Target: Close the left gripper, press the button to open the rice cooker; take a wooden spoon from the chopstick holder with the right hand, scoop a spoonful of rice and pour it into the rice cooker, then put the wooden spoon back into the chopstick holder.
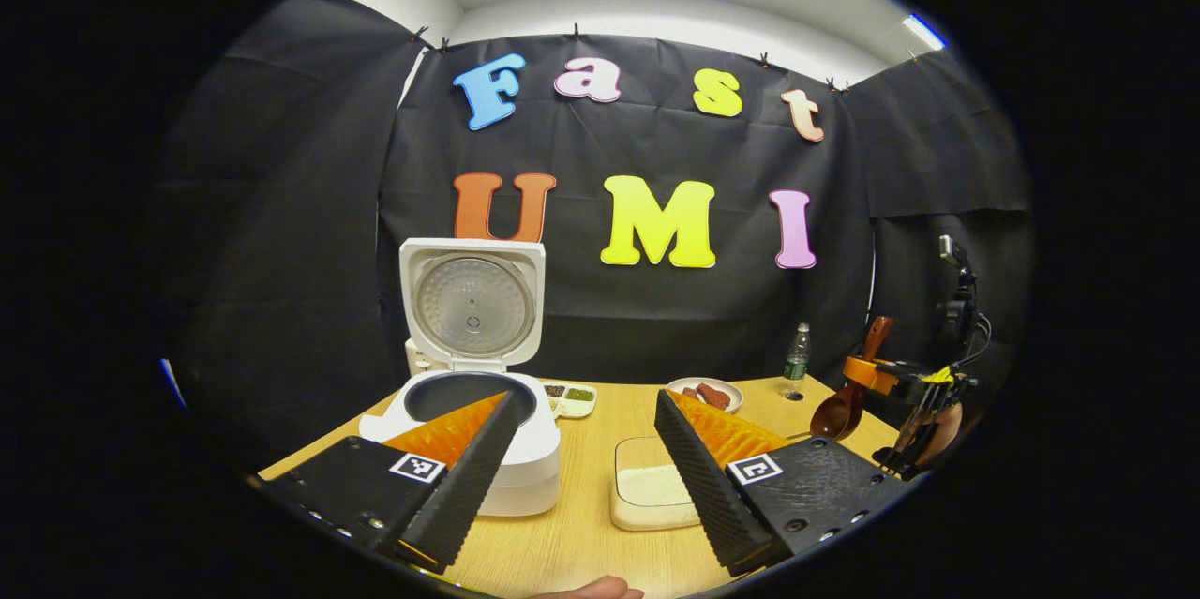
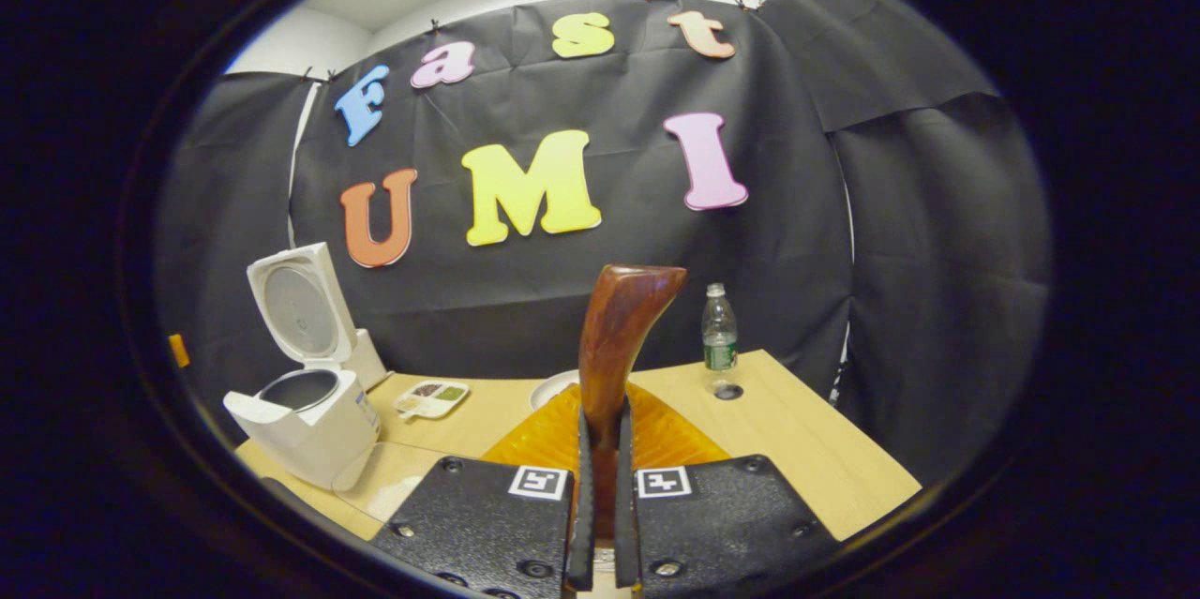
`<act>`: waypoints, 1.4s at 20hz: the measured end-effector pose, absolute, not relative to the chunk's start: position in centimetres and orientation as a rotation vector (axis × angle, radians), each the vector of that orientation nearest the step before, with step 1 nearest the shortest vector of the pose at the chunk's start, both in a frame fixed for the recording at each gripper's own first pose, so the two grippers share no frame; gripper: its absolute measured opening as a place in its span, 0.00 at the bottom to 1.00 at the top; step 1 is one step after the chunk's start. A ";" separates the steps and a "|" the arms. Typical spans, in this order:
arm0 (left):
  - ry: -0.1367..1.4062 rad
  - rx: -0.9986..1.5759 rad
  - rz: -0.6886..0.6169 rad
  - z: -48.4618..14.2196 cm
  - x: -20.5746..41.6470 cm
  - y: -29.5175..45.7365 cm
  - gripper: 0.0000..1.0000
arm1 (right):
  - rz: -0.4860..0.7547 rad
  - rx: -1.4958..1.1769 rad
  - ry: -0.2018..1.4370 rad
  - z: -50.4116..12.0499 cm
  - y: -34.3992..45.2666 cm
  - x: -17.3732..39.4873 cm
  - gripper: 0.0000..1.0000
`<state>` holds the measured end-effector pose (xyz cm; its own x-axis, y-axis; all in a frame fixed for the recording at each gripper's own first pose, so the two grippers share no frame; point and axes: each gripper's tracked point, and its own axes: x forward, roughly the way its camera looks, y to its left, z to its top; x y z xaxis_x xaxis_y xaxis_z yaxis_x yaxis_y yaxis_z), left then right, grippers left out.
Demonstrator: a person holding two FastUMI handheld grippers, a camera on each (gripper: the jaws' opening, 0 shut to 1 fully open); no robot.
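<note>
left hand-held gripper (image 1: 581,449): fingers spread wide, nothing between them, above the bench (image 1: 581,543) | right hand-held gripper (image 2: 600,477): clamped on wooden spoon (image 2: 614,346), long axis near upright, handle end up, held off the bench's right side | rice cooker (image 1: 473,374): lid raised, bench left

My left tool (image 1: 583,449) stood open over bare counter (image 1: 581,543) between the rice cooker (image 1: 487,430), its lid (image 1: 473,304) upright, and the rice tray (image 1: 647,486). Behind these, a condiment dish (image 1: 569,397), plate (image 1: 705,393) and bottle (image 1: 797,360) lined the far edge.
</note>
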<state>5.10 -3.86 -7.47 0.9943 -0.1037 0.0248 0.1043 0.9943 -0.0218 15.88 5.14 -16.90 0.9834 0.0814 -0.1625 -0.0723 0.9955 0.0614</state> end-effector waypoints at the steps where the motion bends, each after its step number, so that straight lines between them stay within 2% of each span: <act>1: -0.028 -0.030 -0.111 -7.4 5.6 -4.3 0.94 | 0.085 0.055 0.178 -17.6 5.3 15.9 0.14; 4: -0.008 -0.050 -0.132 -8.1 7.2 -5.1 0.94 | 0.115 0.052 0.197 -18.9 5.5 15.7 0.16; 8: 0.009 -0.036 -0.127 -8.6 8.2 -5.0 0.94 | 0.017 0.042 0.126 -17.1 2.3 14.9 0.96; 9: 0.006 -0.033 -0.120 -8.5 8.5 -4.8 0.94 | -0.001 0.035 0.115 -16.8 1.8 14.6 1.00; 11: 0.010 -0.047 -0.144 -8.4 8.8 -4.8 0.94 | -0.014 0.014 0.098 -16.0 1.5 13.7 1.00; 12: 0.015 -0.062 -0.151 -8.3 9.0 -4.6 0.94 | -0.025 0.002 0.094 -15.7 1.2 13.2 0.95; 18: 0.030 -0.061 -0.070 -7.1 10.6 -0.4 0.94 | -0.014 -0.037 0.010 -11.7 1.1 9.6 0.96; 19: 0.021 -0.058 -0.060 -6.3 10.7 0.3 0.94 | -0.005 -0.035 -0.005 -11.1 1.4 9.1 1.00; 21: 0.003 -0.044 -0.042 -4.7 11.2 1.6 0.94 | 0.008 -0.051 -0.011 -10.3 1.8 8.0 1.00; 22: 0.000 -0.036 -0.031 -4.0 11.6 2.3 0.94 | 0.014 -0.060 -0.004 -10.0 1.9 7.5 0.96; 23: 0.000 -0.026 -0.022 -3.3 12.1 3.0 0.94 | 0.018 -0.070 0.000 -9.6 2.1 6.9 1.00; 28: -0.016 0.021 -0.004 0.4 14.1 5.1 0.94 | 0.045 -0.098 -0.054 -6.8 3.0 4.3 1.00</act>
<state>14.13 5.09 0.40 0.9999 -0.0041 0.0163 0.0038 0.9998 0.0213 4.27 2.96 -6.85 0.9975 0.0476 0.0515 -0.0423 0.9942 -0.0987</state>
